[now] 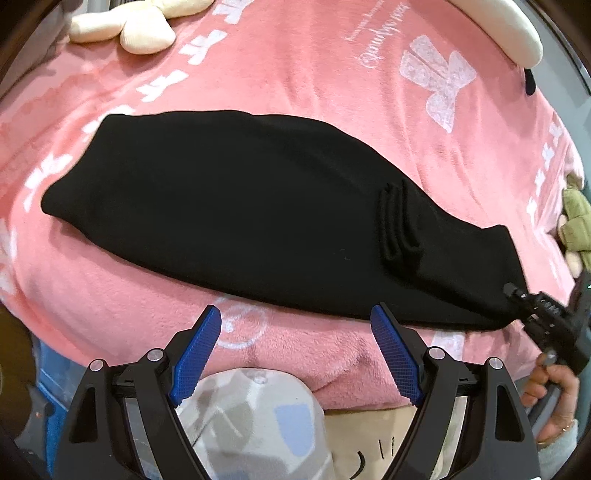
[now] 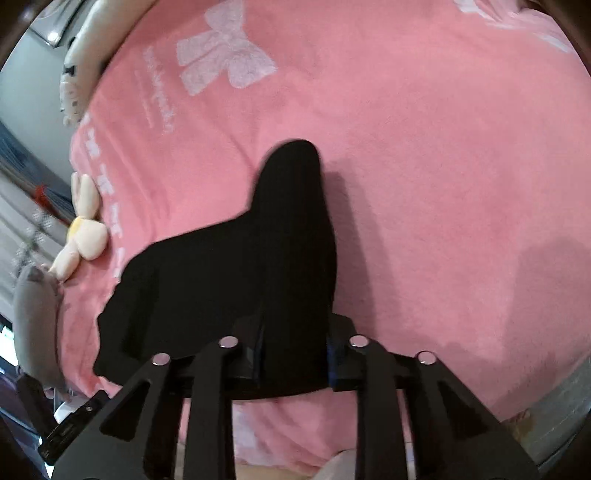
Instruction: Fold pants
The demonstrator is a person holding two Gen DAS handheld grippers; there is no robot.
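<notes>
Black pants (image 1: pixel 221 206) lie lengthwise across a pink blanket (image 1: pixel 295 66), with a small bunched ridge toward their right end. My left gripper (image 1: pixel 295 314) hovers open over the blanket's near edge, just short of the pants, nothing between its blue pads (image 1: pixel 195 354). At the far right my right gripper (image 1: pixel 517 295) reaches the pants' right end. In the right wrist view the black pants (image 2: pixel 229 280) rise up between the jaws of my right gripper (image 2: pixel 295 350), which is shut on the fabric; the cloth hides the fingertips.
A cream flower plush (image 1: pixel 125 26) lies at the blanket's far left, a white plush (image 1: pixel 498 29) at the far right, a green toy (image 1: pixel 576 218) at the right edge. A grey plush (image 2: pixel 33 314) sits beside the bed. A hand (image 1: pixel 554 391) holds the right gripper.
</notes>
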